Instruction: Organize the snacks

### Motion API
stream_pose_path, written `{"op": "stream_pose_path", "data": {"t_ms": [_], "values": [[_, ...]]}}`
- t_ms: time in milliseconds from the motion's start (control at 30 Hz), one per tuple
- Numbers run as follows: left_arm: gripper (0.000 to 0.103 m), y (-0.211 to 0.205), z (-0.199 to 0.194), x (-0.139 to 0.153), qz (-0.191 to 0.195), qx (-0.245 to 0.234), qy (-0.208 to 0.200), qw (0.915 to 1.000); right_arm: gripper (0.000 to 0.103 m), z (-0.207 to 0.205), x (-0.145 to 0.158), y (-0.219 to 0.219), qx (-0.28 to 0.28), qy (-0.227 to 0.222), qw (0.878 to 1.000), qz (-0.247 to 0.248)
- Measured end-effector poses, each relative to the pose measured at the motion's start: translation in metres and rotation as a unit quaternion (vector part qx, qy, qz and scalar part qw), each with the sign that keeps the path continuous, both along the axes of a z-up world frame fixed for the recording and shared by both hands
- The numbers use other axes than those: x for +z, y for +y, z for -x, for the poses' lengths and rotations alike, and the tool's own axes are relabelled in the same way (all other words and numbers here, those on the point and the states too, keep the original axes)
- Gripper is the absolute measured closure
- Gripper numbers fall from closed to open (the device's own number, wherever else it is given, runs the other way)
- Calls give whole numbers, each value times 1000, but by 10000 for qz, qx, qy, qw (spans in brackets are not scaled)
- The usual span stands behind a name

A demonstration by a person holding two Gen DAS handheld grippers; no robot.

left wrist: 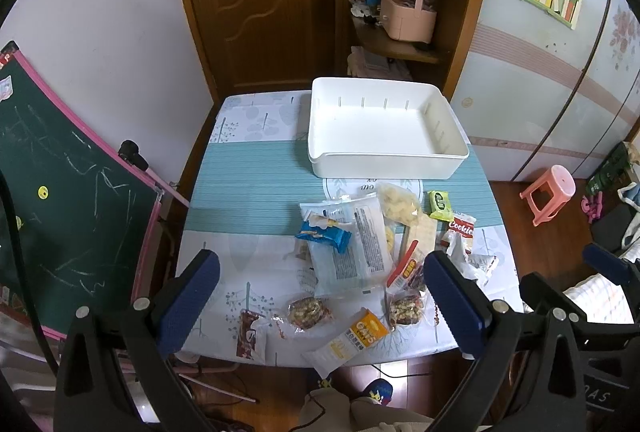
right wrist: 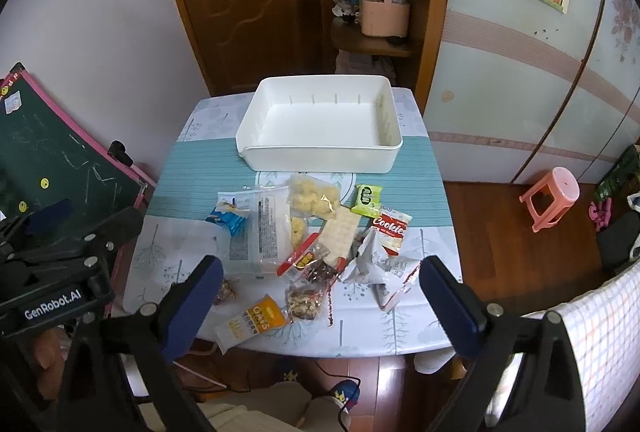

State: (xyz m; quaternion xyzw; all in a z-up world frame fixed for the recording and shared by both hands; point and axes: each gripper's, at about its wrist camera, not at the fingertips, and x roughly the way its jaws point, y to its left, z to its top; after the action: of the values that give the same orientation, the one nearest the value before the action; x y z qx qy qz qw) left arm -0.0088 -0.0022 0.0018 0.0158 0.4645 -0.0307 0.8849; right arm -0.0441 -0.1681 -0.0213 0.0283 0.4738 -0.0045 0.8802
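Two wrist views of a small table (left wrist: pixel 248 172) at the outset of sorting. An empty white bin (left wrist: pixel 384 124) stands at the far edge, toward the far right corner. The snack packets lie loose across the middle and near half, some overlapping: a large clear bag (left wrist: pixel 352 244) at the centre, a blue packet (left wrist: pixel 324 234) touching its left side, a green packet (left wrist: pixel 440 204) and a Cookies packet (left wrist: pixel 462 230) toward the right edge, and an orange oats bar (left wrist: pixel 352 336) overhanging the near edge. The left gripper (left wrist: pixel 320 304) and right gripper (right wrist: pixel 320 308) both hover above the near edge, jaws spread wide, holding nothing. Judged by appearance, the packets are light, thin and crinkly, with slick film that may slide under the pads; contents such as cookies would crush easily. A pinch on a sealed end seam or a raised edge seems the safest hold, taking the unburied outer packets first.
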Motion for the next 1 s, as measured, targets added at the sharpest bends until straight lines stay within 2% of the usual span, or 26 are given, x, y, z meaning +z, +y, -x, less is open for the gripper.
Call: {"op": "stream_pose_path", "data": {"t_ms": [1000], "values": [[1,-5,14,-1,-7,-24,14,10000,6,15,1,-3,25,17,10000,-49]]}}
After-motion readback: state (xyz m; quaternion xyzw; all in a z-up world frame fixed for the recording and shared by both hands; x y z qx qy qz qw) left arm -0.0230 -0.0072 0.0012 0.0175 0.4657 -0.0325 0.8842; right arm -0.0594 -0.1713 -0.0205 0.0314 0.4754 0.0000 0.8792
